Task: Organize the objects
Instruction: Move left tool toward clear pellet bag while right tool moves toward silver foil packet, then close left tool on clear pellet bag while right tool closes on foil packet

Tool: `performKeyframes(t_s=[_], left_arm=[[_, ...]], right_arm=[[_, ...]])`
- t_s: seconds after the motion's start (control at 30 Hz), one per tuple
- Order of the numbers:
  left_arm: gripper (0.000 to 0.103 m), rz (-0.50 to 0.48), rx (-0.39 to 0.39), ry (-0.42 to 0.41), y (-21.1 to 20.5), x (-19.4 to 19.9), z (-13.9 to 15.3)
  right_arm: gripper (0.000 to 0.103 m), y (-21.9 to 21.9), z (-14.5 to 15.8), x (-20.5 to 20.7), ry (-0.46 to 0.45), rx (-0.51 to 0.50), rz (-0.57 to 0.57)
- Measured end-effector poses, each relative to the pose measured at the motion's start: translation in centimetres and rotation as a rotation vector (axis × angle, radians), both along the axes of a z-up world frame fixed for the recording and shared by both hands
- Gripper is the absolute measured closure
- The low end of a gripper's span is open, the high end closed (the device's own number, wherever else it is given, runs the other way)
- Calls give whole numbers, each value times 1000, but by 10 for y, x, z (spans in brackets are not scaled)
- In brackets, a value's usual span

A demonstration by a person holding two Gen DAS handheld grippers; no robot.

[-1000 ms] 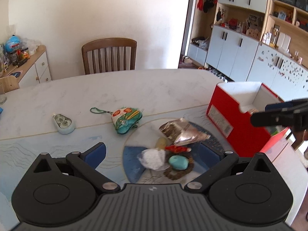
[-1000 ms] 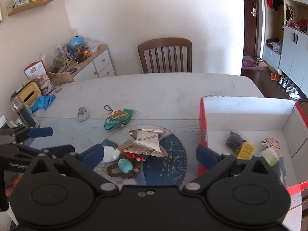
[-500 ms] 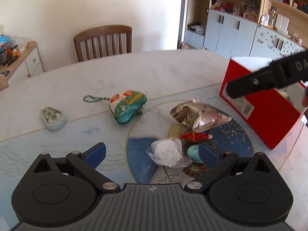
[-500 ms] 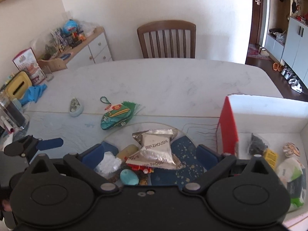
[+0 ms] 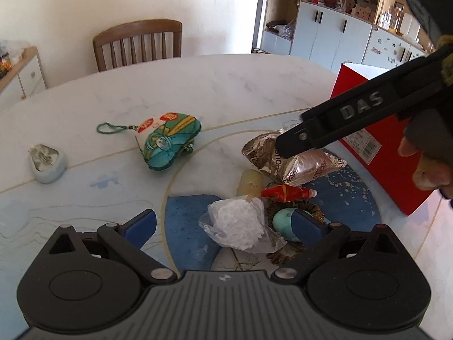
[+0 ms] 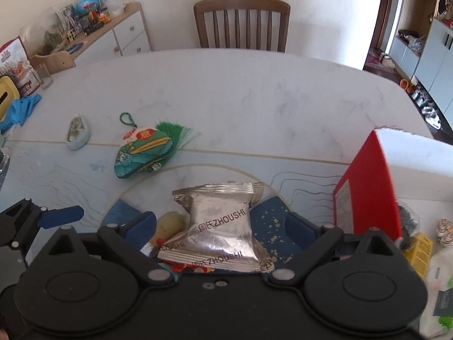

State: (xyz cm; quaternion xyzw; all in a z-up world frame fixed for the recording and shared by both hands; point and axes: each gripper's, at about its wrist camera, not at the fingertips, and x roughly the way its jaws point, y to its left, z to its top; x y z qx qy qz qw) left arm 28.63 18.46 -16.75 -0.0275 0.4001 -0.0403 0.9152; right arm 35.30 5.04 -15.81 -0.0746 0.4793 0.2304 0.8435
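right hand-held gripper (image 6: 220,223), jaws spread and just been closing a little, straddles the silver snack packet (image 6: 219,226) lying mid-bench, left of the red box (image 6: 365,187); likely light, crinkly, slippery, so pinch across its puffed middle.

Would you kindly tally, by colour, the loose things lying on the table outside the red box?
Silver: 1, snack packet
White: 1, crumpled bag
Red: 1, wrapped candy
Turquoise: 1, egg
Pale yellow: 1, lump
Brown: 1, bead bracelet
Green: 1, pouch
Pale blue: 1, small case
Total: 8
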Motion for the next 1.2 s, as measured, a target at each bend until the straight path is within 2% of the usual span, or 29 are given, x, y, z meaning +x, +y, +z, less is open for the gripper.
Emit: performKeyframes(t_s=[0.1,0.4,0.57,0.63,0.77,0.83,1.0,1.2], left_arm=[[8,-2,-17,7,1,3,-1],[44,-8,-60,50,2,8,-7],[54,-9,-56,50,1,8,-7],[55,-7,-60,53,1,9,-6],[60,-18,-37,61,-2,10,-6],[63,-15,-33,63,-2,10,-5],[66,-10,-18,71,-3,10,-3],[66,9,-27,62,-1,7,4]], right_arm=[[9,2,-8,7,27,-5,-9],[21,4,-24,15,83,-16,-14],[29,7,-23,15,85,-12,-5],[36,9,-23,14,81,-13,1],[42,10,-21,12,73,-16,0],[52,10,-20,11,69,-17,-2],[57,5,-15,10,55,-10,-22],[58,-4,-5,1,33,18,-41]])
